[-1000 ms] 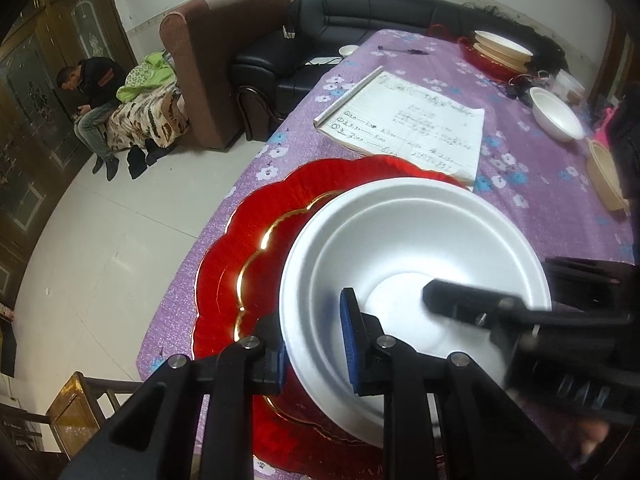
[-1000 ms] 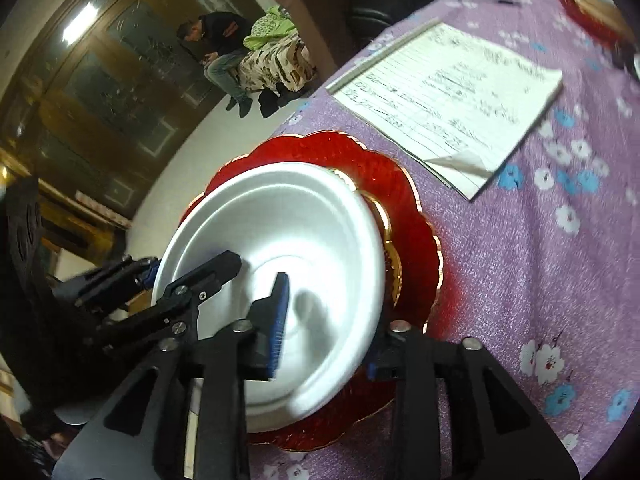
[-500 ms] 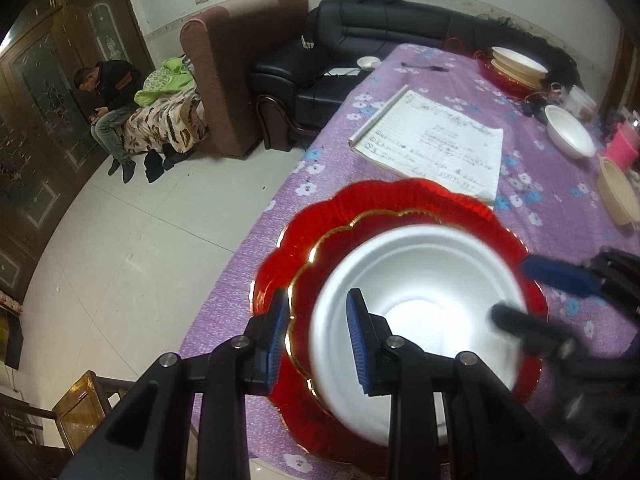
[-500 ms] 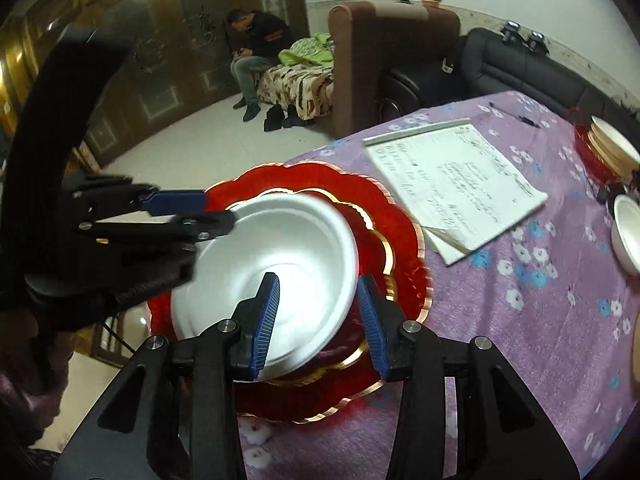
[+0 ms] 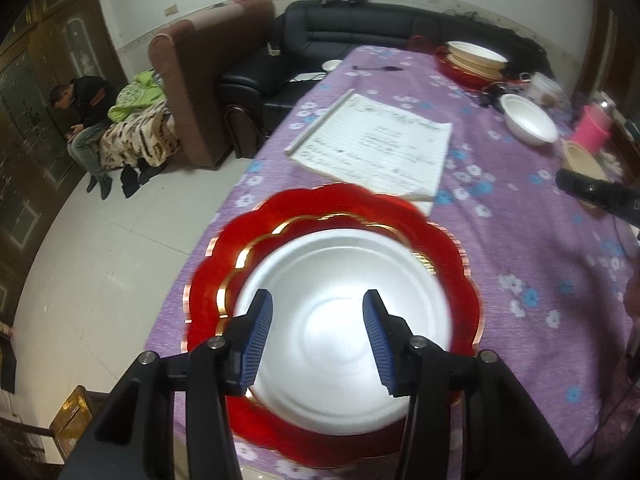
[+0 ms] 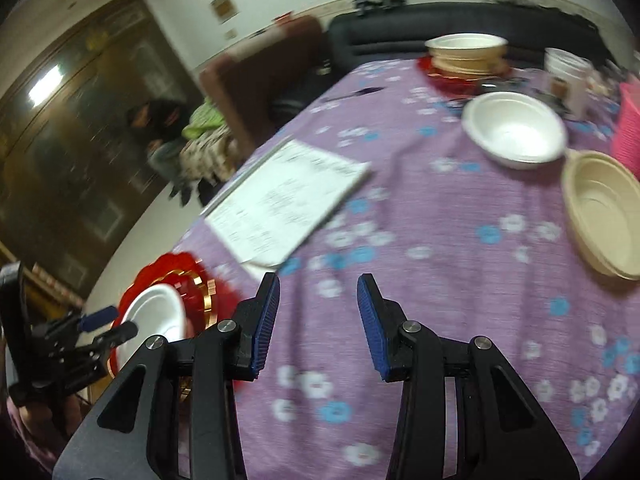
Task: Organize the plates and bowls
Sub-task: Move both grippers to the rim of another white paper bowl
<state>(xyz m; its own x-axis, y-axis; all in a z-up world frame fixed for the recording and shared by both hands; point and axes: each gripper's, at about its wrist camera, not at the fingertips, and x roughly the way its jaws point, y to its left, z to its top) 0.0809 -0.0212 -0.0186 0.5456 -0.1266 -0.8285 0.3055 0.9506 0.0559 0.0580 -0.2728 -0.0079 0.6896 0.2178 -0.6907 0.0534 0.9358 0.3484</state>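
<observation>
A white foam bowl (image 5: 340,320) sits on a red scalloped plate with gold trim (image 5: 320,208) at the near end of the table; both also show in the right wrist view, the bowl (image 6: 154,312) on the plate (image 6: 200,284). My left gripper (image 5: 318,320) is open and empty, hovering just above the bowl. My right gripper (image 6: 318,312) is open and empty above the purple cloth, away from the plate. Another white bowl (image 6: 516,130) and a beige bowl (image 6: 600,212) lie at the right. A stack of beige bowls (image 6: 466,54) on a red plate stands at the far end.
A flowered purple tablecloth (image 6: 440,260) covers the table. A sheet of written paper (image 5: 376,148) lies mid-table. A pink basket (image 6: 630,120) and a white tub (image 6: 568,76) stand at the far right. Sofas and a seated person (image 5: 84,108) are beyond the left edge.
Both grippers let go of the white bowl, which now rests on the red plate. Both opened wider; the right one swung away to the right, the left one drew back.
</observation>
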